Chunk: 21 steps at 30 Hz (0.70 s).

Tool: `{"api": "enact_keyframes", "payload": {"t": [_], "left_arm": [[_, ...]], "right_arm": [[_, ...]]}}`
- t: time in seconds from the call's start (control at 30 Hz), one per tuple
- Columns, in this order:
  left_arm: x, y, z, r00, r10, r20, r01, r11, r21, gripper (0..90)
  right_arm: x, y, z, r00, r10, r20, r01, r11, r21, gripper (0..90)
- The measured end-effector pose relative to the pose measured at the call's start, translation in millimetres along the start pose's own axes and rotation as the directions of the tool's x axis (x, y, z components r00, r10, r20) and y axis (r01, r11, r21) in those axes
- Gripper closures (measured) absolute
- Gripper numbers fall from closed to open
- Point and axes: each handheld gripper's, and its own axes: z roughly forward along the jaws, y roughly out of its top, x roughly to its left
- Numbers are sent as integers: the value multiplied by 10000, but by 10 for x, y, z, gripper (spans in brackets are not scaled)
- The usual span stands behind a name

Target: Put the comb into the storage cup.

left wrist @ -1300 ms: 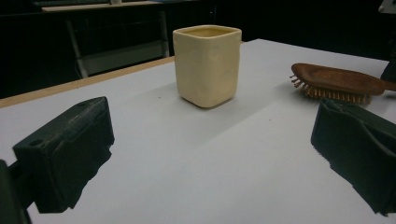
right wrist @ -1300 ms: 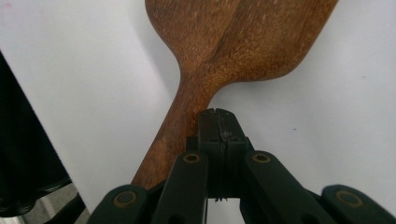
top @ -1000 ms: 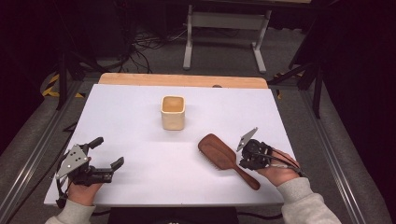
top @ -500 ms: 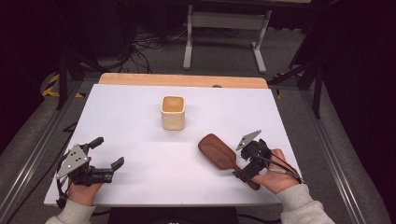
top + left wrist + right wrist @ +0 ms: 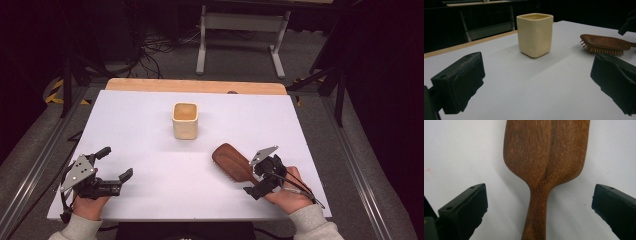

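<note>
Hairbrush (image 5: 234,162): wooden, lying bristles down on the white table (image 5: 145,125), right of centre, handle pointing toward the person's right hand; smooth brown back seen close up in the right gripper view (image 5: 546,157), bristles visible along its edge in the left gripper view (image 5: 605,43).
Right gripper (image 5: 260,182): poised over the handle end, jaws spread wide with one to either side of the handle, touching nothing, gripping nothing.
Left gripper (image 5: 116,167): low over the near left part of the table, well apart from the brush, jaws wide open and empty.
Cup (image 5: 185,120): cream, squarish, upright near the middle of the table, beyond the brush and apart from it; standing between the two black jaws in the left gripper view (image 5: 535,33).
Writing: no brand, label or lettering legible on brush, cup or grippers.
Far edge: strip of pale wood (image 5: 195,86) along the back of the table.
</note>
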Motion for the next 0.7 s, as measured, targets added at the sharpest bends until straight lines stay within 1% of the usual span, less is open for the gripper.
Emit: {"api": "enact_keyframes", "payload": {"t": [0.07,0.13,0.17,0.23,0.27,0.47,0.6,0.67,0.7], "left_arm": [[-1,0,-1,10000,10,-11,-10,10000,32,3],[-3,1,-2,10000,9,-23,-9,10000,33,3],[-2,1,-2,10000,5,-12,-5,10000,32,3],[1,-1,-2,10000,14,-27,-14,10000,-4,3],[1,-1,-2,10000,14,-27,-14,10000,-4,3],[2,0,-5,10000,23,-28,-23,10000,25,3],[4,1,-6,10000,23,-37,-23,10000,21,3],[2,1,-7,10000,28,-36,-28,10000,19,3],[3,1,-7,10000,27,-41,-26,10000,18,3]], "right_arm": [[-2,-6,30,10000,64,25,-63,10000,-62,39],[-6,-9,58,9999,121,71,-122,9999,36,74],[-10,-10,75,9999,70,117,-71,9999,84,99],[-4,-10,121,9997,179,154,-184,9993,340,167],[-4,-10,121,9997,179,154,-184,9993,340,167],[-22,0,165,9987,489,144,-496,9970,591,368],[-21,30,178,9976,665,172,-678,9938,886,486],[-21,39,182,9974,691,181,-705,9929,956,529],[-16,44,186,9974,704,163,-716,9922,1016,567]]}}
